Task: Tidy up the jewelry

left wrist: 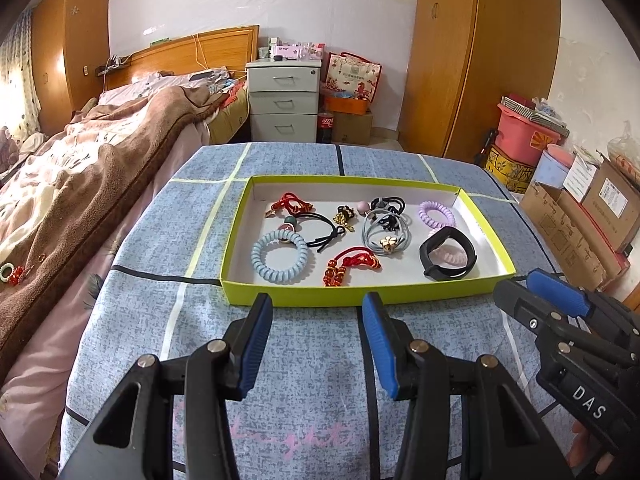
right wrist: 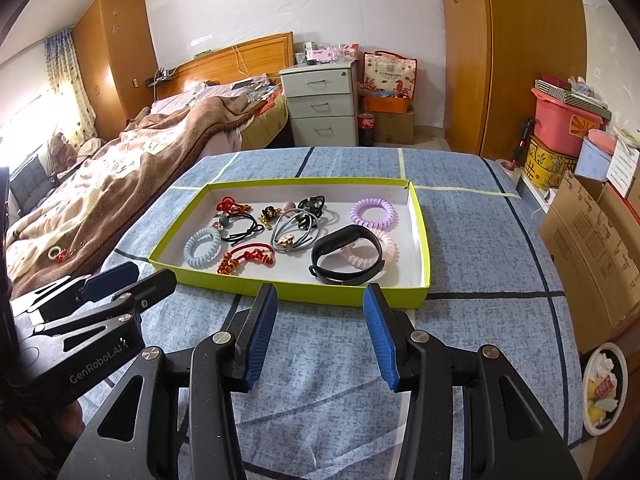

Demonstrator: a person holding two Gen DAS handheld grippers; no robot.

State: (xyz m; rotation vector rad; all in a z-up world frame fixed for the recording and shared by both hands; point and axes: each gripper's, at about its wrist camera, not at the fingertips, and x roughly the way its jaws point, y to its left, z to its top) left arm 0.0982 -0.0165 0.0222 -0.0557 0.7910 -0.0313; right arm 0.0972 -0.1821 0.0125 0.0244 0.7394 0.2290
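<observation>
A shallow yellow-green box sits on the blue checked tablecloth. It holds several hair ties and bracelets: a light blue coil tie, a red beaded bracelet, a black band, a purple coil tie, and grey ties. My left gripper is open and empty just before the box's near wall. My right gripper is open and empty, also before the near wall. Each gripper shows in the other's view, the right and the left.
A bed with a brown blanket lies left of the table, with a small white-and-red trinket on it. Cardboard boxes stand to the right. A white drawer unit stands behind.
</observation>
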